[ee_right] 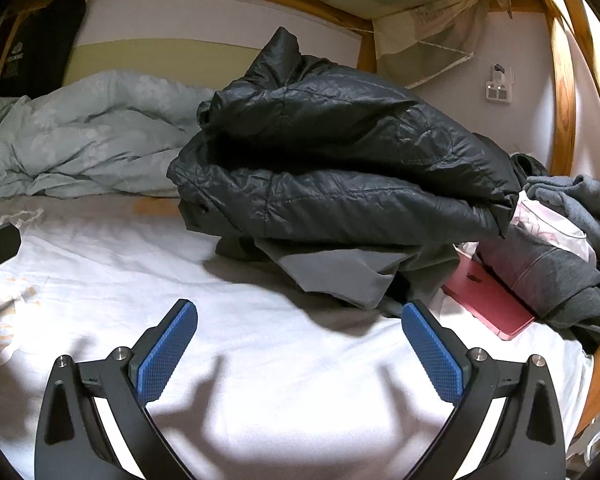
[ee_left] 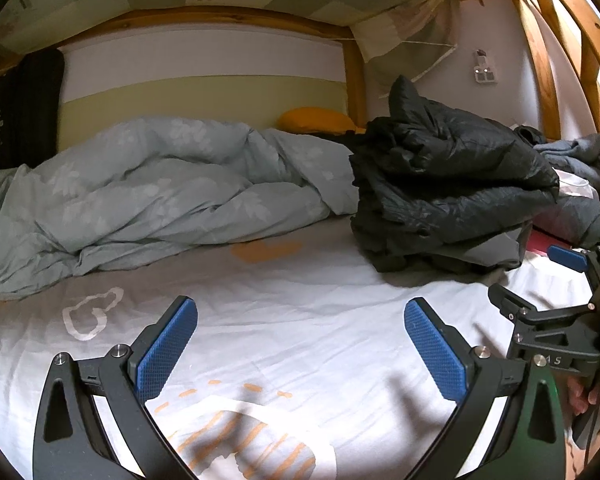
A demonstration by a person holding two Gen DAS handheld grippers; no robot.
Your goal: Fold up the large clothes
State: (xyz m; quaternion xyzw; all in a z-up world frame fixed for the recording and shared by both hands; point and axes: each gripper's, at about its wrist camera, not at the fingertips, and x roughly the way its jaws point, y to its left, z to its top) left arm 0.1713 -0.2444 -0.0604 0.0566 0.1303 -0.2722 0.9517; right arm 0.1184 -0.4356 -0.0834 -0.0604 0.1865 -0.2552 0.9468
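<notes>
A black quilted puffer jacket (ee_right: 340,168) lies folded in a thick bundle on the white bed sheet (ee_right: 260,360), on top of a grey garment (ee_right: 348,272). It also shows in the left wrist view (ee_left: 452,176) at the right. My left gripper (ee_left: 300,320) is open and empty above the sheet, left of the jacket. My right gripper (ee_right: 300,324) is open and empty, just in front of the jacket. The right gripper also shows at the right edge of the left wrist view (ee_left: 540,280).
A crumpled pale green duvet (ee_left: 160,192) fills the back left of the bed. A yellow pillow (ee_left: 316,120) lies behind it. A pink flat case (ee_right: 488,300) and grey clothes (ee_right: 572,240) lie at the right. Wooden bed posts (ee_right: 560,92) stand on the right.
</notes>
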